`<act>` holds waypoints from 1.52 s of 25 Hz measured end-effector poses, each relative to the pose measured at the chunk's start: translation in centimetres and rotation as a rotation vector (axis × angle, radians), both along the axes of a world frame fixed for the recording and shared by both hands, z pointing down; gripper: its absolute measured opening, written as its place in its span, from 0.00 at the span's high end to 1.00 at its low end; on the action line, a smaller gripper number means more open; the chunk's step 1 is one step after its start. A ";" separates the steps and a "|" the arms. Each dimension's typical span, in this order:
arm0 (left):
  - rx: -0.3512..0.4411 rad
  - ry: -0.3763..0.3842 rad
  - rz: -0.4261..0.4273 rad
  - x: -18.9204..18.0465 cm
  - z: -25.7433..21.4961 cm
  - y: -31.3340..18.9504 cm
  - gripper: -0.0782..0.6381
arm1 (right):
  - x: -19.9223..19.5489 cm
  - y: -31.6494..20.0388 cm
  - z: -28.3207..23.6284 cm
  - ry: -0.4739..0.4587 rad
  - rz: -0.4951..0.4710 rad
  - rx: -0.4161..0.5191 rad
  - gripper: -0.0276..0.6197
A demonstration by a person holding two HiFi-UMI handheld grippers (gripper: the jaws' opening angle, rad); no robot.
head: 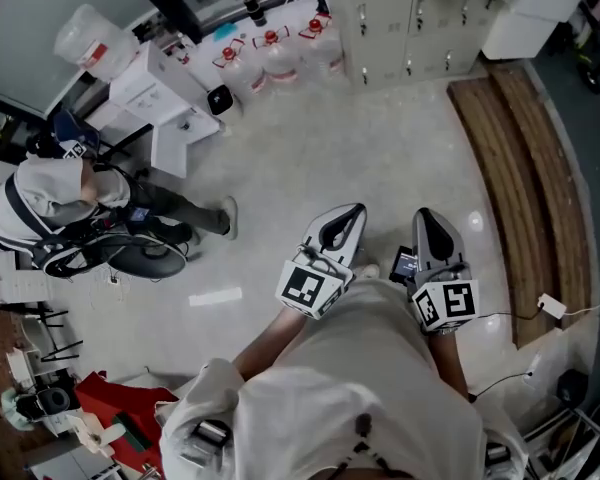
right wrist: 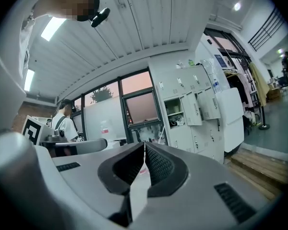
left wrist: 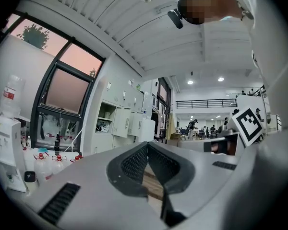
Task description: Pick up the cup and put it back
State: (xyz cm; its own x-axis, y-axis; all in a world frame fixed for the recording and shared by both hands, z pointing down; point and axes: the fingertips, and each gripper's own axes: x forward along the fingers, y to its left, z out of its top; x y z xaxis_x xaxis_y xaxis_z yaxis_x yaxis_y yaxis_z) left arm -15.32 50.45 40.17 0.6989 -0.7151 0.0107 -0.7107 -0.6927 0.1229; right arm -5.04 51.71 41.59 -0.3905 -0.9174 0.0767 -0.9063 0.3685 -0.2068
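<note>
No cup shows in any view. I hold both grippers close to my body, pointing forward over the pale floor (head: 310, 158). In the head view my left gripper (head: 355, 211) has its jaws together and nothing between them. My right gripper (head: 423, 215), just beside it, is likewise shut and empty. The left gripper view looks along closed black pads (left wrist: 134, 164) toward lockers and a far hall. In the right gripper view the pads (right wrist: 161, 166) also meet at the tip, facing windows and lockers.
A water dispenser (head: 150, 88) and several water bottles (head: 270, 53) stand at the back left. Grey lockers (head: 410, 18) line the back wall. A wooden step (head: 525, 168) runs along the right. A person (head: 60, 203) stands at the left. A cable with a plug (head: 552, 306) lies at the right.
</note>
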 end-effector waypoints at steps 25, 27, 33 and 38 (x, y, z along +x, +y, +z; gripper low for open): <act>-0.005 0.057 0.079 1.0 0.2 -24.6 0.88 | 0.7 -22.8 0.0 0.044 0.090 -0.027 0.91; 0.008 0.051 0.091 0.7 0.1 -26.6 0.88 | 0.1 -24.7 -0.2 0.045 0.094 -0.029 0.91; 0.015 0.033 0.119 0.0 0.2 -31.5 0.88 | -0.7 -28.9 0.2 0.046 0.106 -0.034 0.91; -0.011 0.034 0.115 0.2 0.5 -33.9 0.88 | -0.3 -31.6 0.7 0.035 0.115 -0.059 0.91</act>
